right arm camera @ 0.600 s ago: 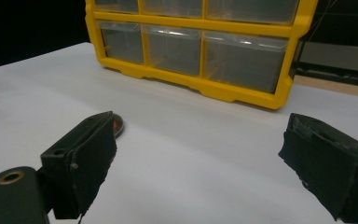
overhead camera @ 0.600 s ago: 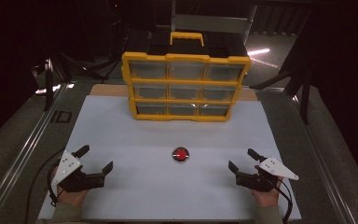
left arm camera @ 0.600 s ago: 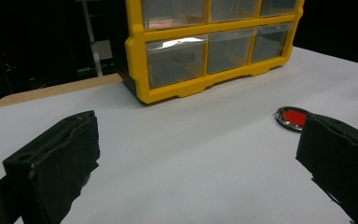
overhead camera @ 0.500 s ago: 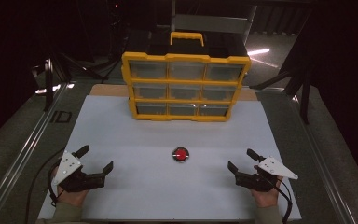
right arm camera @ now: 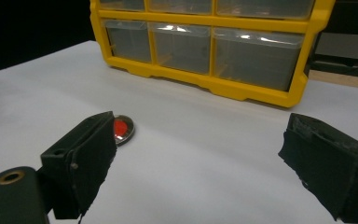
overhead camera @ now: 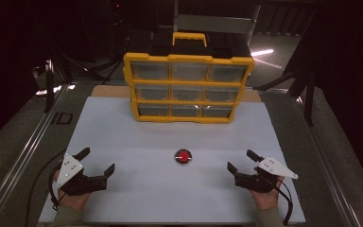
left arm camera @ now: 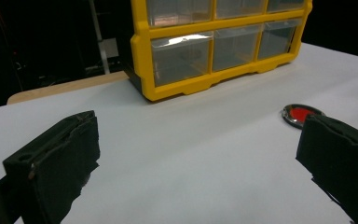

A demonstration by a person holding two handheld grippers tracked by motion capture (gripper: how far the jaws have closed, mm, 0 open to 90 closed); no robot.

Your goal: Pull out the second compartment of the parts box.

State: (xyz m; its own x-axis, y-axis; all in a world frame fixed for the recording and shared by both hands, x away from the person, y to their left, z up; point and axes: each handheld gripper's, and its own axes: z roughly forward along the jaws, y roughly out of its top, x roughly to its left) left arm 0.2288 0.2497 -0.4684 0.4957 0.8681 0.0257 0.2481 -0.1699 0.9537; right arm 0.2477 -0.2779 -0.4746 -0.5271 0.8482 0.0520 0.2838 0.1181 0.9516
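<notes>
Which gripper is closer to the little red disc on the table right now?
Right, narrowly. The right gripper sits open to the right of the red disc; the left gripper sits open farther off on its left.

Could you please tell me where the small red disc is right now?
In the high view, the red disc lies on the white board, midway between the two open grippers and in front of the yellow drawer cabinet.

We are seeing the drawer organizer [overhead camera: 187,82] standing at the far middle of the white board [overhead camera: 123,137]. The round button [overhead camera: 183,156] is lying well in front of it. The left gripper [overhead camera: 96,163] is resting further forward to its left, the right gripper [overhead camera: 242,160] to its right.
</notes>
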